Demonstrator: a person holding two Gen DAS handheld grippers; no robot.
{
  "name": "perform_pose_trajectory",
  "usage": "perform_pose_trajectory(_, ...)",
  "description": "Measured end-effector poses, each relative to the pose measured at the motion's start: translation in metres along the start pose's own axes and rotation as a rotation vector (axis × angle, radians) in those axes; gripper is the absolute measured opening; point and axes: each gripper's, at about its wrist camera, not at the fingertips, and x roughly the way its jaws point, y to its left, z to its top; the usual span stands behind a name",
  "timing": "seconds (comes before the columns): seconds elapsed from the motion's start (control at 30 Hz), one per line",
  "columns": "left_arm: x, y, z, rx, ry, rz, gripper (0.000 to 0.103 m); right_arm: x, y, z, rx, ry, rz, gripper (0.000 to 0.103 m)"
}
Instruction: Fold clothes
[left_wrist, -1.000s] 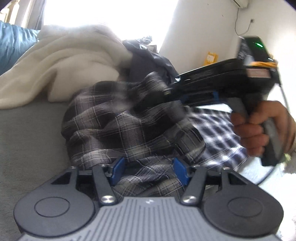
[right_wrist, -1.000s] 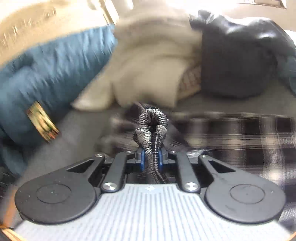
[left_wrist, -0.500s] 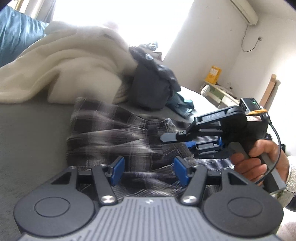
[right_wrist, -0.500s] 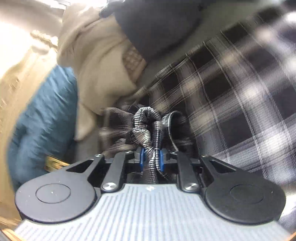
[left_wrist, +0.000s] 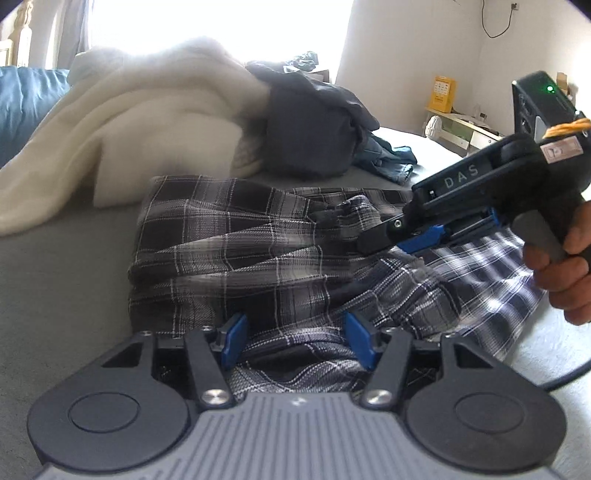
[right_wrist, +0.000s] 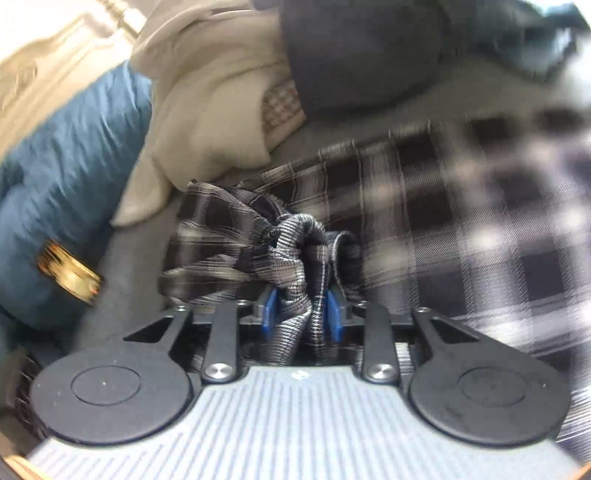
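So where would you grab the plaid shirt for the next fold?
Probably the plaid shirt at its bare far-left corner, coming in low from the left over the grey bedding: that edge lies flat and free. The right hand-held gripper is opening, bunched cloth between its pads.

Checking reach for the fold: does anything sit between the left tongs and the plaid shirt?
Nothing visible. The dark plaid shirt lies directly between the left tongs, whose blue pads stand apart. The cream fleece blanket sits beyond it.
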Motion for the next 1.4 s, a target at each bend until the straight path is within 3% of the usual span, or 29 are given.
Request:
perform_pose_trajectory(0.07, 0.0, 0.0, -0.001, 0.001, 0.001, -0.001, 0.059, -0.002, 0.003, -0.002, -0.048, -0.014, -0.055, 0.048)
perform_pose_trajectory(0.33, 0.001, 0.002, -0.002, 0.015, 0.002, 0.005, 0.059, 0.0, -0.012, -0.011, -0.013, -0.004, -0.055, 0.052)
perform_pose_trajectory(0.5, 0.002, 0.001, -0.004, 0.016, 0.0, 0.006, 0.059, 0.002, -0.019, -0.014, 0.001, 0.01, -0.023, 0.053)
perform_pose_trajectory(0.83, 0.003, 0.002, -0.006, 0.017, -0.005, 0.005, 0.06, 0.013, -0.004, -0.009, 0.009, 0.005, -0.005, 0.044)
perform_pose_trajectory(0.97, 0.003, 0.002, -0.007, 0.019, -0.008, 0.004, 0.06, 0.012, 0.015, -0.01, -0.086, -0.037, -0.017, 0.039)
perform_pose_trajectory(1.07, 0.004, 0.002, -0.006, 0.015, -0.005, 0.001, 0.06, 0.014, 0.026, -0.012, -0.15, -0.055, -0.033, 0.04)
perform_pose_trajectory(1.4, 0.004, 0.001, -0.004, 0.025, 0.004, 0.01, 0.06, 0.013, 0.021, -0.01, -0.137, -0.077, -0.058, 0.048)
